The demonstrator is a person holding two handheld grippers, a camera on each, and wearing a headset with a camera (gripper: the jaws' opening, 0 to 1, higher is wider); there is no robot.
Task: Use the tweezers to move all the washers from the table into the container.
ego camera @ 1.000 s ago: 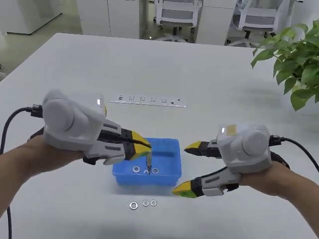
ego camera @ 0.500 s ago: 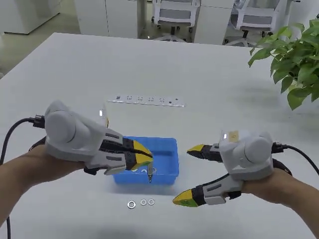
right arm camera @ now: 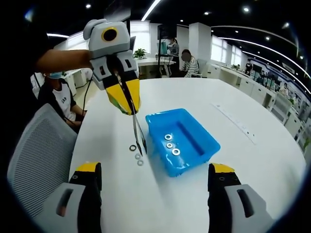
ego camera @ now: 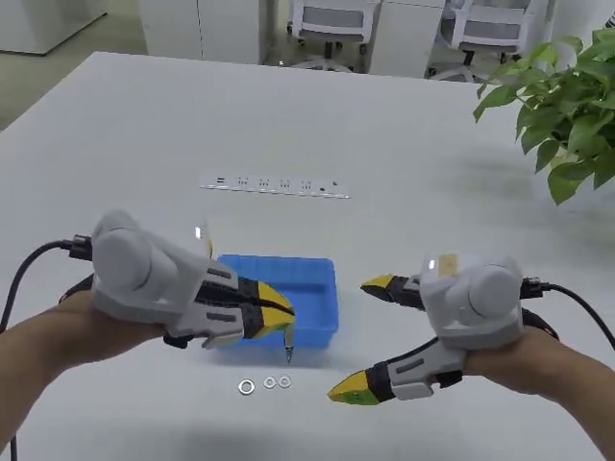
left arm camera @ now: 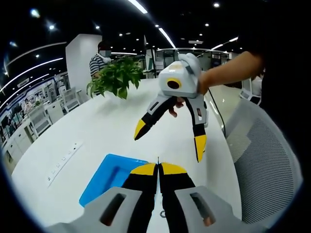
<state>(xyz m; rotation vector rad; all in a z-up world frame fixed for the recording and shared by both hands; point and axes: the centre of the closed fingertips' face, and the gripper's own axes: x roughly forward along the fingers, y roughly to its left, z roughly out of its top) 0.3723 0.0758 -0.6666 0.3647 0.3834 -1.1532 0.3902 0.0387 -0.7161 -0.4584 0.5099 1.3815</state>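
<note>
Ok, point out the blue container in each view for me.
Head view: blue container lower centre, partly behind the left gripper holding tweezers.
Left gripper view: container lower left, beside the jaws.
Right gripper view: container centre, three washers inside.
Shared landmark: the white power strip.

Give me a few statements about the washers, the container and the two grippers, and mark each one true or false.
1. The left gripper is shut on the tweezers. True.
2. The right gripper is clamped on a washer. False: its jaws stand wide apart with nothing between them.
3. Three washers lie inside the blue container. True.
4. Every washer is already in the container. False: three loose washers lie on the table, just outside the container's near wall.
5. The potted plant stands at the left edge of the head view. False: the plant is at the right edge.
</note>
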